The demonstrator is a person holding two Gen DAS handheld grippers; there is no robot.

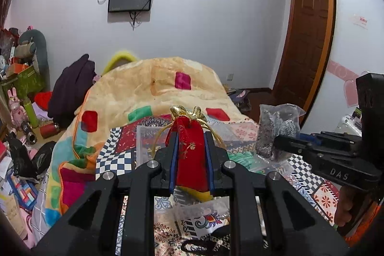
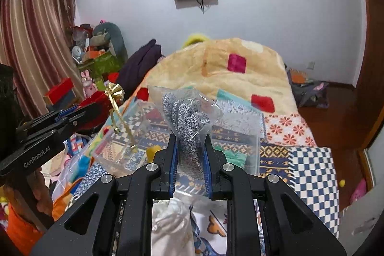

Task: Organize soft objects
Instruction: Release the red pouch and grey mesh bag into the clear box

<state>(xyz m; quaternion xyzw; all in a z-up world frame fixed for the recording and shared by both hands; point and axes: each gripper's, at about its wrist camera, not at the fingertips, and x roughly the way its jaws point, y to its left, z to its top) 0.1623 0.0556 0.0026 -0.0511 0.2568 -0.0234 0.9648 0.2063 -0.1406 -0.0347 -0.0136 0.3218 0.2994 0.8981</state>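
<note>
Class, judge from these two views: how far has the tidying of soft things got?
Done: green cloth seemingly already in the clear box. In hand: left tongs grip a red pouch; right tongs grip a bagged grey knit, both held above the box. Left: placing both, plus loose packets on the bed below.

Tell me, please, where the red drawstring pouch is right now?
The red pouch is clamped in the left gripper, held above the bed; the right gripper holds a clear bag of grey fabric beside it.

Pouch [image 1: 190, 155] in left tongs [image 1: 191, 148], left of bagged knit [image 2: 189, 133] in right tongs [image 2: 190, 150].
</note>
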